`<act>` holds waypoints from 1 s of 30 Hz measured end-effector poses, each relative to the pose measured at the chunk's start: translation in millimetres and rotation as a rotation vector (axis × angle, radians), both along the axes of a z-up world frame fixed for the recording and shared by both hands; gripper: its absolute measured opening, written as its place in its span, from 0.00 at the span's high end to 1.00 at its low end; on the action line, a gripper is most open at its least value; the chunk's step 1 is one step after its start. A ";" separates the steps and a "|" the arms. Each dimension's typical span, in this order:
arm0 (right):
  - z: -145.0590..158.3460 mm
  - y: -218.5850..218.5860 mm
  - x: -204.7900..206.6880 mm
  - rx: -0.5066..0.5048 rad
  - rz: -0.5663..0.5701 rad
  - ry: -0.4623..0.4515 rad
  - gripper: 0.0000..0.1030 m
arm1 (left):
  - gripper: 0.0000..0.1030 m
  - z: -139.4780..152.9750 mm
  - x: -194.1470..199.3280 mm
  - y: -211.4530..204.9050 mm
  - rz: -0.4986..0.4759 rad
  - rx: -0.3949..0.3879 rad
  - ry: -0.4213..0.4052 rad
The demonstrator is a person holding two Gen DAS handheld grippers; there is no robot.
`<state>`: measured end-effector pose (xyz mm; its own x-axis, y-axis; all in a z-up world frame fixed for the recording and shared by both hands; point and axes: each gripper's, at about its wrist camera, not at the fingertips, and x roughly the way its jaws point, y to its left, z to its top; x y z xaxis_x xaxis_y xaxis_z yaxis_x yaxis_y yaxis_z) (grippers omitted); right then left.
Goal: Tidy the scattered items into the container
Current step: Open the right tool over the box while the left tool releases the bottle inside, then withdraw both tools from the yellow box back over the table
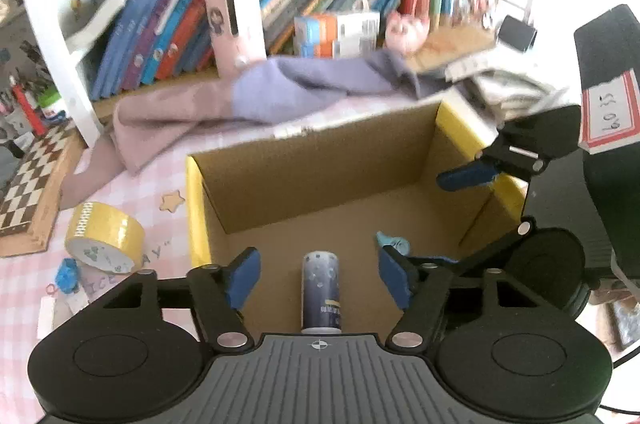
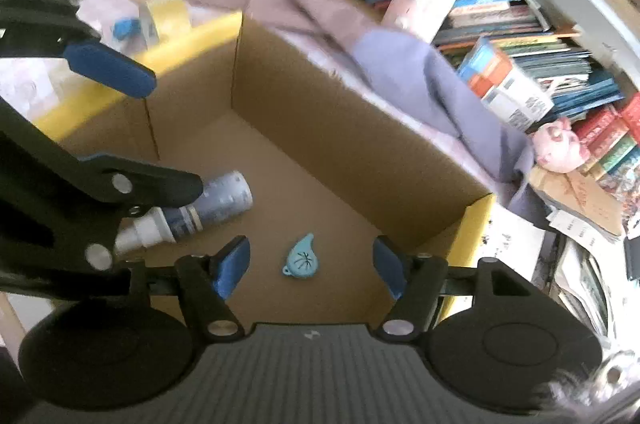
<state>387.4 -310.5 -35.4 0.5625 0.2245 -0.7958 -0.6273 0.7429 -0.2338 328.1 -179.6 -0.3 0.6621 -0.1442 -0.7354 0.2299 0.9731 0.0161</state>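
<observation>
Left wrist view: the left gripper (image 1: 319, 282) hangs spread and empty over the cardboard box (image 1: 256, 180), a blue spray bottle (image 1: 321, 298) lying loose on the box floor between its fingers, touching neither. A yellow tape roll (image 1: 103, 238) and a small blue item (image 1: 67, 275) remain outside on the pink checked desk (image 1: 132, 198); reaching for them could, by this reading, catch the box's near wall and shift it

Right wrist view: the right gripper (image 2: 311, 266) is likewise spread wide and holds nothing, poised above a light-blue teardrop charm (image 2: 301, 258) resting on the box floor. The left gripper crosses close at left over the spray bottle; a careless swing might knock the two tools together
</observation>
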 end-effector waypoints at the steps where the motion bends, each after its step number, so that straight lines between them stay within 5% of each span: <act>1: 4.6 -1.5 -4.5 0.013 -0.008 -0.015 0.31 | 0.32 4.0 -4.2 2.3 0.005 -0.010 -0.013; 14: 52.6 -18.9 -66.9 0.158 -0.138 -0.188 0.19 | 0.18 48.1 -77.5 27.2 0.110 -0.064 -0.223; 24: 75.3 -19.8 -126.3 0.281 -0.293 -0.281 0.17 | 0.14 61.2 -136.2 59.1 0.205 -0.110 -0.291; 30: 73.9 -11.3 -163.1 0.294 -0.386 -0.328 0.14 | 0.14 54.7 -161.5 72.5 0.201 -0.057 -0.327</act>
<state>224.3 -321.8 38.5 0.8537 0.1388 -0.5019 -0.2276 0.9664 -0.1198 166.6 -107.0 54.4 0.8793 -0.0219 -0.4757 0.0258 0.9997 0.0017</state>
